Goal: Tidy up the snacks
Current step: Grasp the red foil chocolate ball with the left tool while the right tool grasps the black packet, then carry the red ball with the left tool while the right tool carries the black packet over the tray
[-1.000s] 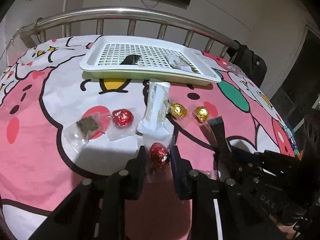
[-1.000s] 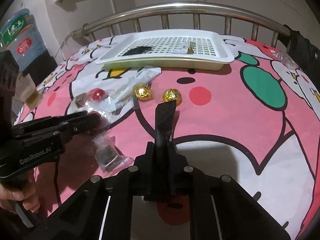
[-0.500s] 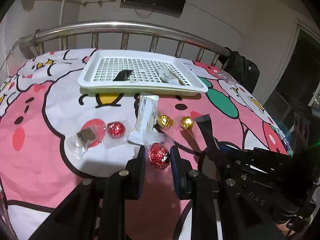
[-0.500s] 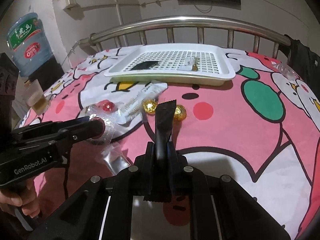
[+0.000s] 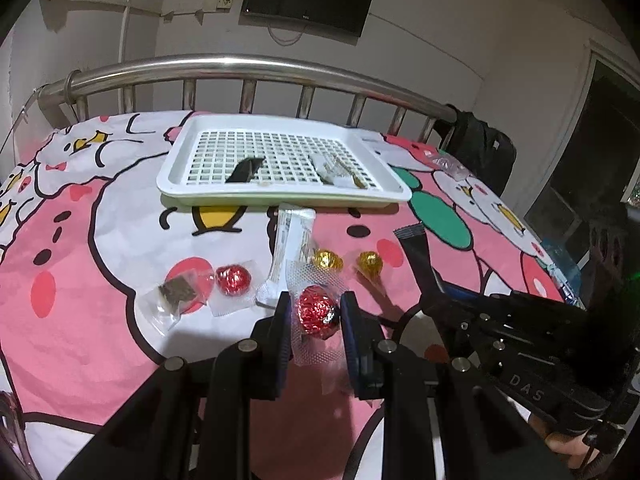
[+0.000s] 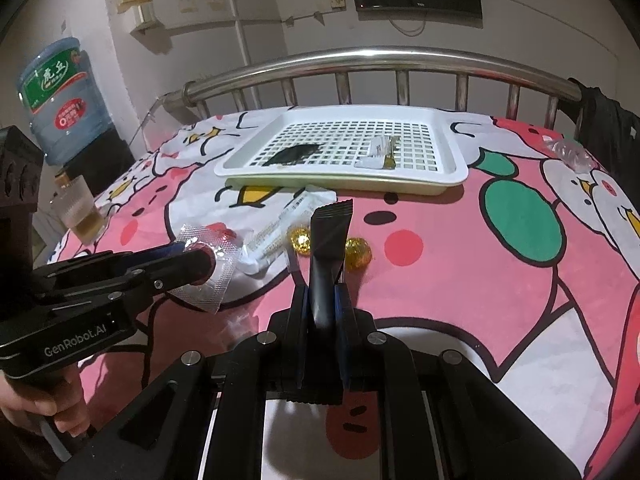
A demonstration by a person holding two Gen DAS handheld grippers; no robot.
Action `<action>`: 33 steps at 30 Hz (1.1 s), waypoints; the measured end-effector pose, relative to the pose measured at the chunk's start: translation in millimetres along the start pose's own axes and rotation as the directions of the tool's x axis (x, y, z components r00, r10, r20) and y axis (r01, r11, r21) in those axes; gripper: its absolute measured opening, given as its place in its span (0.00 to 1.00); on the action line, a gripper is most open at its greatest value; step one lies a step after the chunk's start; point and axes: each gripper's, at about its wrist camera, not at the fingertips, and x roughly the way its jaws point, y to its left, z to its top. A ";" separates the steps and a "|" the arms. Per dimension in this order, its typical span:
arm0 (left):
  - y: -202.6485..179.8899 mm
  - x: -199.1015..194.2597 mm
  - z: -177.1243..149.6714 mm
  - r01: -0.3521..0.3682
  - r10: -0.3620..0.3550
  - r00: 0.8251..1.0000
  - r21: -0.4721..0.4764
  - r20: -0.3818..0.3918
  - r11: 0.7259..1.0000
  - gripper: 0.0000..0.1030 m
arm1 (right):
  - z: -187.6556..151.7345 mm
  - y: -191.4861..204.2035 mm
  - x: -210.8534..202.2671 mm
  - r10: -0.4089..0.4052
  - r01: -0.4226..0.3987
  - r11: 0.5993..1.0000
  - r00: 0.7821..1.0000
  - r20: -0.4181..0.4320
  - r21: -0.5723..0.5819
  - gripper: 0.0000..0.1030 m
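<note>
My left gripper is shut on a red foil candy in a clear wrapper, held above the bed. My right gripper is shut on a black snack packet that sticks up between its fingers. A white slotted tray at the far side holds a black packet and a pale packet. On the sheet lie a second red candy, a brown snack in a clear bag, a long white packet and two gold candies.
A steel bed rail runs behind the tray. A water jug and a glass stand left of the bed. A dark bag hangs at the rail's right end. A clear wrapper lies at the far right.
Both grippers have risen and pulled back from the sheet, each with its snack. The snacks on the sheet have not moved.
</note>
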 end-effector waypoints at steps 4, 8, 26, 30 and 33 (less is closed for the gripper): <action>4.8 -6.5 8.0 0.002 -0.002 1.000 -0.014 0.023 1.000 0.25 | 4.8 -3.1 -2.6 0.006 -0.006 1.000 1.000 0.012 0.008 0.12; 6.4 -10.6 17.2 0.008 -0.008 0.999 -0.018 0.041 1.000 0.25 | 10.8 -5.1 -4.6 0.016 -0.016 1.000 1.000 0.019 0.009 0.12; 30.0 13.5 90.0 -0.001 0.009 0.997 -0.101 0.076 0.995 0.25 | 75.5 -36.0 5.2 0.081 -0.081 0.995 0.997 0.011 0.057 0.12; 37.5 26.9 107.7 -0.021 0.031 0.996 -0.123 0.078 0.992 0.25 | 95.2 -47.2 19.5 0.131 -0.127 0.985 0.991 -0.021 0.115 0.12; 44.3 39.1 116.8 -0.041 0.053 0.996 -0.145 0.075 0.989 0.25 | 109.3 -50.2 29.3 0.132 -0.127 0.984 0.991 -0.030 0.126 0.12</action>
